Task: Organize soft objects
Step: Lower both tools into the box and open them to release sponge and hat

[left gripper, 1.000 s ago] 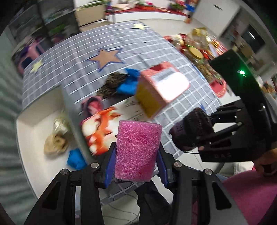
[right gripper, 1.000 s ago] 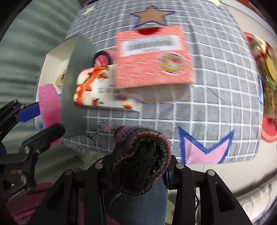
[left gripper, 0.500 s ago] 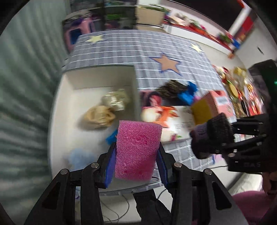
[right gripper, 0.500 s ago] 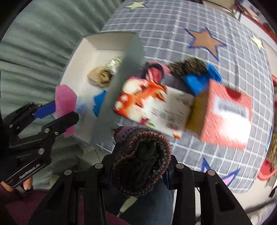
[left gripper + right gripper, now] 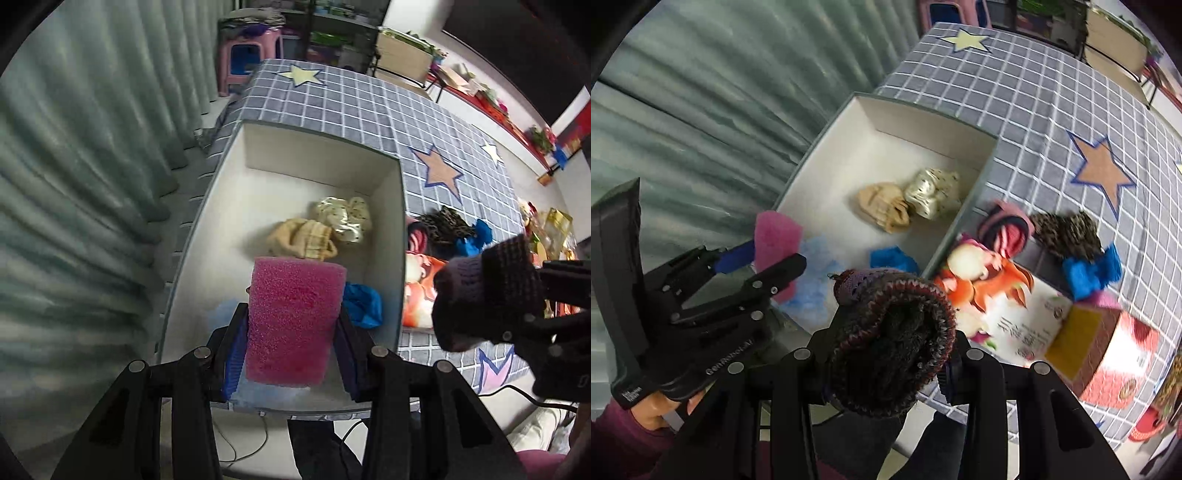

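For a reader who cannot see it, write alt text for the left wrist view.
The left hand-held gripper holds a pink sponge upright above an open white box containing rolled soft items; at right, the right hand-held gripper holds a dark knitted roll.

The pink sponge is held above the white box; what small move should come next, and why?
Probably lower the left gripper a little and open its fingers. The pink sponge hangs over the near end of the white box, where other soft items already lie.

Dark knitted bundle [image 5: 892, 343] is clamped in the right gripper [image 5: 886, 363].
Beyond it, a pink sponge [image 5: 775, 236] is gripped by the left gripper [image 5: 764, 258] above a white box [image 5: 908, 114].
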